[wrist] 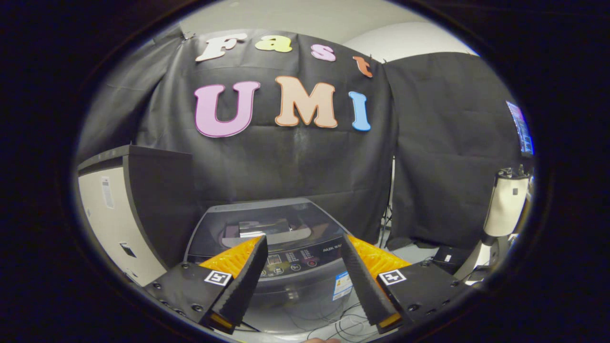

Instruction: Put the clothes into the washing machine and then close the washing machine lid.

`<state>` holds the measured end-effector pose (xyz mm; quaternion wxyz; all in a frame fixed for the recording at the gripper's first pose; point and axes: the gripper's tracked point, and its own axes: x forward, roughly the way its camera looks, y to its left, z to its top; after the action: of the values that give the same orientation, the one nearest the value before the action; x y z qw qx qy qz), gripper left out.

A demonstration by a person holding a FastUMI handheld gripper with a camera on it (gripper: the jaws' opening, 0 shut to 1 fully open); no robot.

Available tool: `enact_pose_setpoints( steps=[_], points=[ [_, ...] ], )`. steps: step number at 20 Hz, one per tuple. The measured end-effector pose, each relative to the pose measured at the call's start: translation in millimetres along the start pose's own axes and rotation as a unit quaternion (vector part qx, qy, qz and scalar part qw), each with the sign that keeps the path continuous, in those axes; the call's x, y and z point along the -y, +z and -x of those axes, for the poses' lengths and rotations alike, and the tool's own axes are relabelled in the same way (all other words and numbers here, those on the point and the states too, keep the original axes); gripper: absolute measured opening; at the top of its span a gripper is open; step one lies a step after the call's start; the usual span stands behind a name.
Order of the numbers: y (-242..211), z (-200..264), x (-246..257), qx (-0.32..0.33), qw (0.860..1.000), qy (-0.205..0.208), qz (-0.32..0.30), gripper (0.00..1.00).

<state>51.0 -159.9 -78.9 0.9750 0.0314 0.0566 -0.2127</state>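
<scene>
A grey top-loading washing machine (305,297) stands on the floor against the black cloth wall. Its dark glass lid (267,221) lies flat down and reflects the room. Its control panel (295,262) runs along the near edge. My gripper (303,238) hovers above and in front of the machine, open, with a wide gap and nothing between the fingers. The lid and panel show through the gap between the fingers (248,271). I see no clothes.
A tall cabinet (143,200) with a pale front and dark side stands close to the machine's left. To the right are a cream-coloured stand (505,209), a small black box (445,256) on the floor and a lit screen (522,128). Loose cables (345,324) lie before the machine.
</scene>
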Motion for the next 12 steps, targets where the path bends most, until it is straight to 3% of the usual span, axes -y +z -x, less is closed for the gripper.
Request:
enact_pose_setpoints(
  steps=[8,12],
  points=[
    [3,-5,-4,0.007,1.000,0.016,0.014,0.96],
    [-2,-8,-25,0.002,0.997,0.061,0.039,0.96]
  ],
)
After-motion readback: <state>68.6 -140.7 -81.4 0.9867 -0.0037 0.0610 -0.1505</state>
